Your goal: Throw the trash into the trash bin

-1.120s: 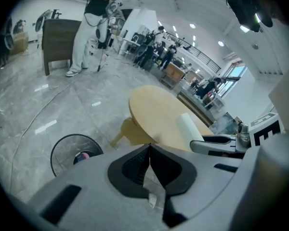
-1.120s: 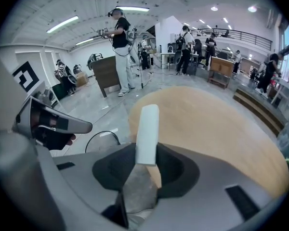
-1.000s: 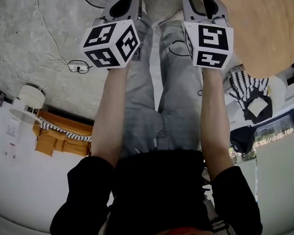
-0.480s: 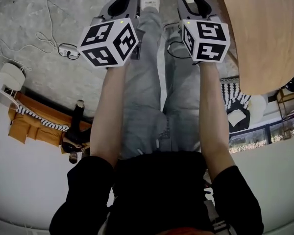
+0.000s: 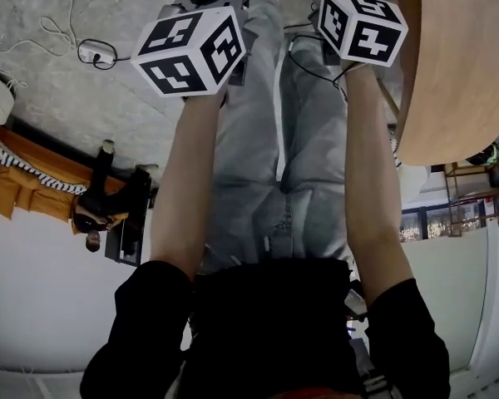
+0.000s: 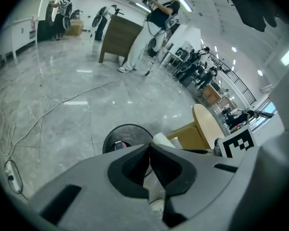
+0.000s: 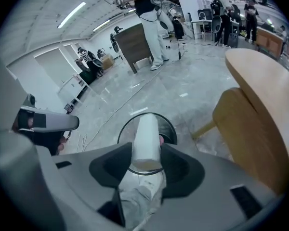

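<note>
Table: the round wooden table (image 5: 457, 65) fills the right edge of the head view. We stand beside it with both arms stretched down past the legs.
Floor: the grey marbled floor (image 5: 58, 115) takes the upper left of the head view, and the target stands on it.
Bin: the black round trash bin (image 7: 171, 129) sits at the centre of the right gripper view, directly beyond the jaws. It also shows at lower centre of the left gripper view (image 6: 127, 126).
Why so placed: we judge the mouth has been lined up under the trash so that a drop lands inside.
Right claw: the right gripper (image 7: 146, 146) points steeply down at the bin. Its jaws have just been opening and now stand spread with the trash between them. The pads lie close at its sides, and we judge that they do not press.
Left claw: the left gripper (image 6: 149, 147) has its jaws pressed together, tips meeting, with nothing between them. We read it as idle and held alongside.
Trash: the white carton (image 7: 145, 129) lies lengthwise along the right jaws at frame centre, its far end over the bin's mouth. It is not yet in the bin.
Bin contents: a small pinkish item (image 6: 118, 145) lies low on the left inside. We cannot make out anything else in there.
Step, our judgement: the release over the bin.
</note>
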A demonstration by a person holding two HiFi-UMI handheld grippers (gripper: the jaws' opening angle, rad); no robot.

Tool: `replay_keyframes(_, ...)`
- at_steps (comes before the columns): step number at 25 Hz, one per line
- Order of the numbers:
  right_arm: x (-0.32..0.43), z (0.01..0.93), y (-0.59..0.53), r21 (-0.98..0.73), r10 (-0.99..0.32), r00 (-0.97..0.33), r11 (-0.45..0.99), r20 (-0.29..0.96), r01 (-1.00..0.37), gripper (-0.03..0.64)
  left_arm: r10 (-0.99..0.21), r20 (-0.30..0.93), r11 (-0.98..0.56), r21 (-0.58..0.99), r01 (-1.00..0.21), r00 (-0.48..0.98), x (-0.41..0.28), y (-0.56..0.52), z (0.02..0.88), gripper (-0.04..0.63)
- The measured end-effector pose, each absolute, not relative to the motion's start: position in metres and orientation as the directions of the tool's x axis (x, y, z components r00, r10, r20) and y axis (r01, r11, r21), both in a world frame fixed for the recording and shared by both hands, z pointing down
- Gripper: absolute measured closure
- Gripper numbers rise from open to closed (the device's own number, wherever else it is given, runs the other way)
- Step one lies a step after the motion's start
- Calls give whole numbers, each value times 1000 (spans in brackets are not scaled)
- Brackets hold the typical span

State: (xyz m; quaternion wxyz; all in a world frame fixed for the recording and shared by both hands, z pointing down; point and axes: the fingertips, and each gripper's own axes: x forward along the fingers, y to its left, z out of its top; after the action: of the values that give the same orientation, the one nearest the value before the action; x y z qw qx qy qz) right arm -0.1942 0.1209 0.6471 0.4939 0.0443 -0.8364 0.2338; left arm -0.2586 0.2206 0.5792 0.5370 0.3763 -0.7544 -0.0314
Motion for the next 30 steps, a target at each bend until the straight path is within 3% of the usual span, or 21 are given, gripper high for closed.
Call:
replay_keyframes(3,-201,666,133,-370,186,-506,882,842,-292,402,-593,792,727,450,-519,-144,-263,229,593,586)
replay_keyframes(8,-201,665,134,-401,194,-512,855,837,-330,400,-592,796,718,452,-530,-122,-262,225,592,586)
replay_keyframes(10,-199,653,131,-410,188,-527,845,828,-343,435,-597,795,704,452,-547,-112,-264,220,584,586)
replay_keyframes(12,-195,638,125,-412,169,-546,837,821,-360,524,-606,789,686,451,-571,-104,-265,212,574,586)
replay_keyframes(14,-188,620,118,-416,151,-564,828,812,-376,571,-616,781,666,451,-594,-98,-265,201,560,586)
replay_keyframes(21,-169,555,92,-490,102,-687,777,719,-397,598,-672,737,567,450,-690,-72,-257,150,508,586)
replay_keyframes(30,-94,459,58,-486,-84,-755,718,650,-498,603,-696,718,445,444,-778,11,-190,108,426,586)
